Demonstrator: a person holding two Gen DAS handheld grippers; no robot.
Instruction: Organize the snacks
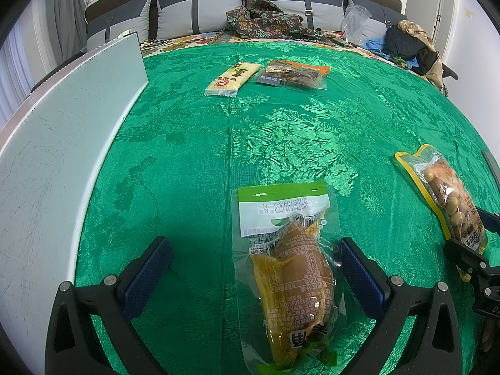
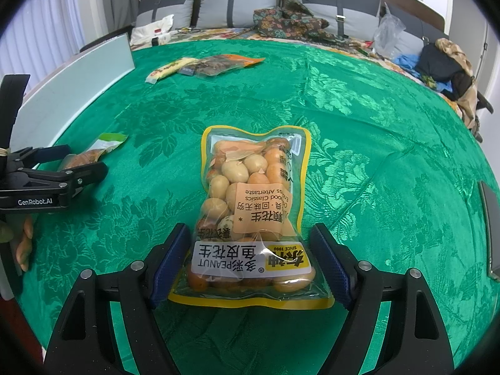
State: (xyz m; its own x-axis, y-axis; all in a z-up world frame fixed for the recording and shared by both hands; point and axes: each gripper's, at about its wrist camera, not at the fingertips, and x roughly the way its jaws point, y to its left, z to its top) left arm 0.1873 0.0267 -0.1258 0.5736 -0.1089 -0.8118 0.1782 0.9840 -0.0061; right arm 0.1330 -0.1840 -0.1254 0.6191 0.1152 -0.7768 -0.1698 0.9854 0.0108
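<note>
A clear, green-topped packet of brown food (image 1: 290,268) lies on the green cloth between the wide-open fingers of my left gripper (image 1: 256,250), nearer the right finger (image 1: 362,278). It also shows in the right wrist view (image 2: 90,153). A yellow-edged peanut bag (image 2: 253,212) lies between the open fingers of my right gripper (image 2: 250,240); its left finger (image 2: 172,262) is against the bag's edge. The bag also shows in the left wrist view (image 1: 450,200). A pale yellow snack pack (image 1: 232,78) and a dark orange-edged packet (image 1: 293,73) lie together at the far side.
A white board (image 1: 62,143) stands along the left edge of the green-covered table (image 1: 281,131). Behind it is a bed with grey cushions (image 1: 200,6), patterned cloth (image 1: 265,20) and clothes (image 1: 406,43). A dark flat object (image 2: 490,218) lies at the right edge.
</note>
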